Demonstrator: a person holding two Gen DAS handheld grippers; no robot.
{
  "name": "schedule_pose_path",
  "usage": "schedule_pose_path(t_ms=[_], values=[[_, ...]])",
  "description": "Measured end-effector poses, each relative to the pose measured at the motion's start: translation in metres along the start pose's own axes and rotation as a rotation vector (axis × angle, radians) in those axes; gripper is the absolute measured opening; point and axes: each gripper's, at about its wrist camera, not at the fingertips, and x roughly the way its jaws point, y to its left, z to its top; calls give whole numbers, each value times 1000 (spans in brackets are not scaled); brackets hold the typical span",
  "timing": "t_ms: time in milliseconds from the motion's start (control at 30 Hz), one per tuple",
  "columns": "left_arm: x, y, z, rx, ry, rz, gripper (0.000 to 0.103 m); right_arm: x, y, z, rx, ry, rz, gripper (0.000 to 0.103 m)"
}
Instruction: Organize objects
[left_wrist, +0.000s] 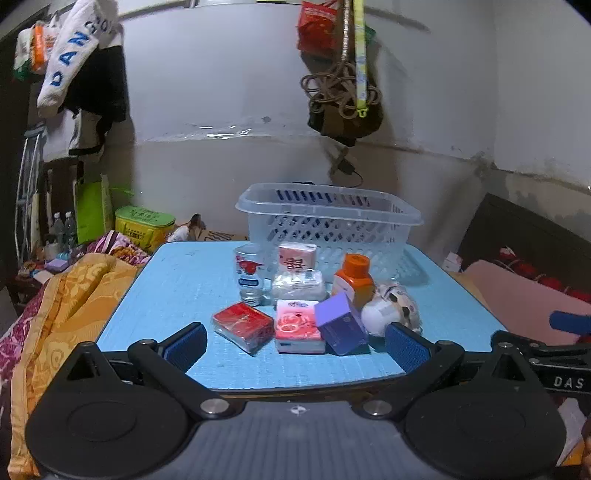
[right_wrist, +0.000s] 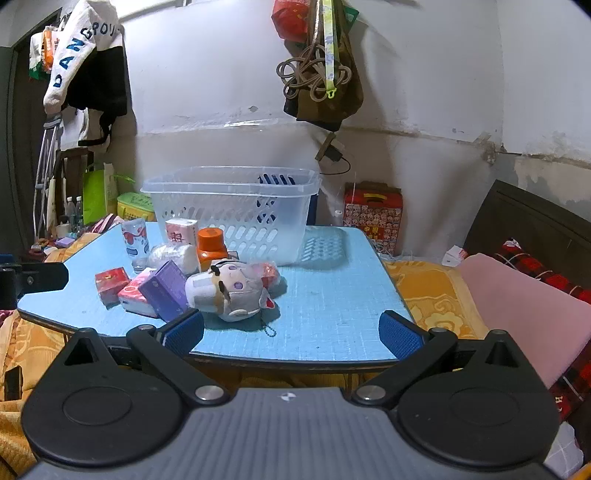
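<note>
Both my left gripper (left_wrist: 297, 345) and right gripper (right_wrist: 291, 332) hang spread and empty at the counter (right_wrist: 332, 295) edge. Plush toy (right_wrist: 231, 291) lies nearest, before the basket (right_wrist: 229, 214): soft, light; pinch across its body.

Dim indoor light with a cool blue cast. Both fisheye views bend strongly at the edges and darken in the corners. The basket (right_wrist: 236, 210) throws a soft shadow rightward on the desk (right_wrist: 332, 288). Focus is mostly sharp.
</note>
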Motion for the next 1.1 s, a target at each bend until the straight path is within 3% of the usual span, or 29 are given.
schedule_pose_path(t_ms=[400,1100], values=[[-4,12,-1,-96,-16,-48,103,0,-1,-2,10,2,13,103],[-2,10,-1,-99,-6,-19,103,0,-6,-3,28,5,28,103]])
